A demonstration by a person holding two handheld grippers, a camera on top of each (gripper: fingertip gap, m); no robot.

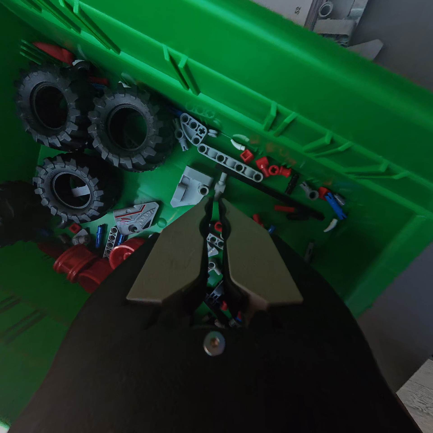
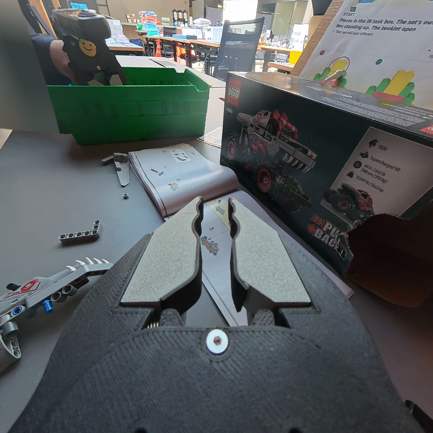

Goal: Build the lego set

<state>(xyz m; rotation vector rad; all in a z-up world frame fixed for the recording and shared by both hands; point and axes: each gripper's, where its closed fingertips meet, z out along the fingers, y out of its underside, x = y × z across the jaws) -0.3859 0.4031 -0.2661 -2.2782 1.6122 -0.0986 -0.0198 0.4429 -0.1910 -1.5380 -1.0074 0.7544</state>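
My left gripper (image 1: 215,201) is inside the green bin (image 1: 234,77), its jaws nearly closed on a small light grey connector piece (image 1: 220,185) at the tips. Around it lie three black tyres (image 1: 127,127), a long grey beam (image 1: 230,162), a grey panel (image 1: 191,187), red connectors (image 1: 271,168) and red wheel hubs (image 1: 77,267). My right gripper (image 2: 215,201) is open and empty, held above the open instruction booklet (image 2: 178,173). A partly built grey model with white teeth (image 2: 54,285) lies on the table to its left.
The green bin (image 2: 131,110) stands at the back left with the left gripper (image 2: 93,58) reaching into it. A grey L-shaped beam (image 2: 82,233), a grey assembly (image 2: 120,166) and a small bush (image 2: 125,196) lie on the dark table. The set's box (image 2: 304,164) stands to the right. Some 40 centimeters of space lies between my two pairs of fingers.
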